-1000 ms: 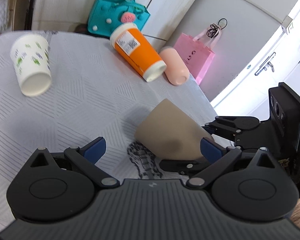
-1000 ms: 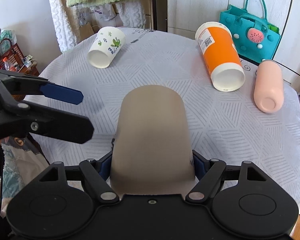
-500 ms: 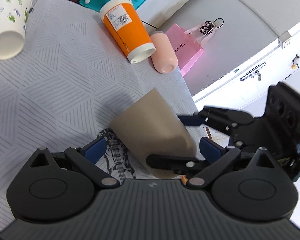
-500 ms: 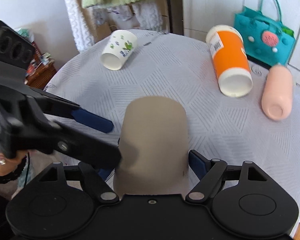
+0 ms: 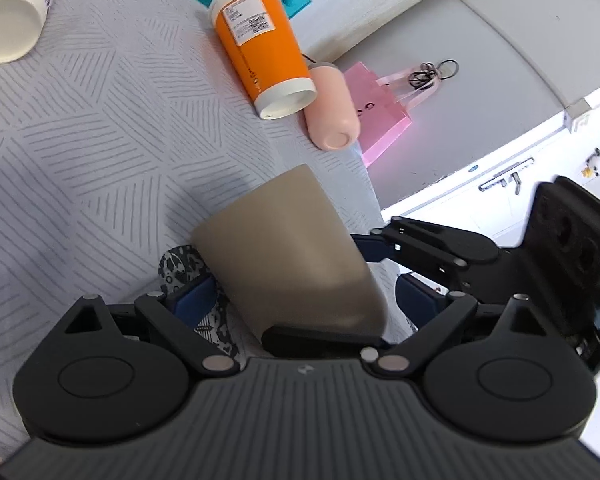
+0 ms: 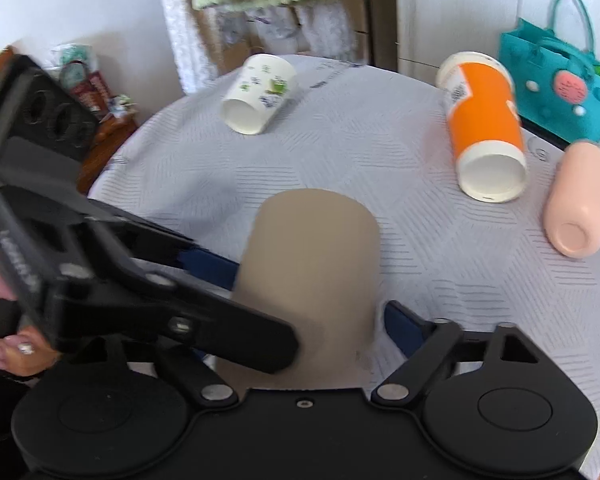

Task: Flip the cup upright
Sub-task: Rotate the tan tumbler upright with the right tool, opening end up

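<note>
Both of my tools are at the tan tapered paper cup (image 6: 312, 276). Right tool (image 6: 306, 316): its blue pads stand at the cup's sides near the wide rim; the right pad shows a small gap, so I cannot tell whether it grips. Left tool (image 5: 304, 300): spread wide around the cup, not gripping. Cup position: tilted above the grey patterned counter (image 6: 340, 152), closed base pointing away from me.
</note>
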Tool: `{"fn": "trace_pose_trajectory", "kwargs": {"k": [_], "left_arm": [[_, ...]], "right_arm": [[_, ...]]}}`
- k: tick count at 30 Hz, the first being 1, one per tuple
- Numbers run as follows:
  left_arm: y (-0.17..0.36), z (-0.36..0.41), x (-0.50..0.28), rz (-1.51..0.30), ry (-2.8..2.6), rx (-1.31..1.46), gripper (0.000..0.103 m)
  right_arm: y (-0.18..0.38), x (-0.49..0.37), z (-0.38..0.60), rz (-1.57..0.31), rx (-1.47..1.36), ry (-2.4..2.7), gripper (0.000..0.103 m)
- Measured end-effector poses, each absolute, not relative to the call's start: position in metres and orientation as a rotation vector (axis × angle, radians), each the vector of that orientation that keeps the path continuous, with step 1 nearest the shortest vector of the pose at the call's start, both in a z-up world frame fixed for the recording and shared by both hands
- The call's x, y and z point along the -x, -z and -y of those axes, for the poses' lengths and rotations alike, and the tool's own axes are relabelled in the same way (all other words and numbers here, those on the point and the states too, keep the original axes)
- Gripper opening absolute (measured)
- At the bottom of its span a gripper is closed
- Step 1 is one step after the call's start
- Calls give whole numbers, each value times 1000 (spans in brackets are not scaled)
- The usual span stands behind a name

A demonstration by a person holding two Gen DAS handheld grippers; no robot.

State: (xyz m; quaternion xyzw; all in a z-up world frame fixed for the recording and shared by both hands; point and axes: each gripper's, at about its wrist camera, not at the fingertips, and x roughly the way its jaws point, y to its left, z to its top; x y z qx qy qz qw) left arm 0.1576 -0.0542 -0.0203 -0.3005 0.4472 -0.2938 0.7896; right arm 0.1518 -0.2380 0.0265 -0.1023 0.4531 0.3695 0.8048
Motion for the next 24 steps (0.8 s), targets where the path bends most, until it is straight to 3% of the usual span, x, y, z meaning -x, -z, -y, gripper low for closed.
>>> {"fn": "trace_pose_trajectory", "kwargs": {"k": [3,14,24], "left_arm": [[22,57,-158,-951,588,653,91],[7,55,-153,-793,585,543,86],[-27,27,-147,-623,563,341,73]], "right_arm": [[-26,-147,234,-926,263,-768,85],[-25,-142,241,-763,234,-747,85],[-25,-150,220,-630,213,-773,84]]}}
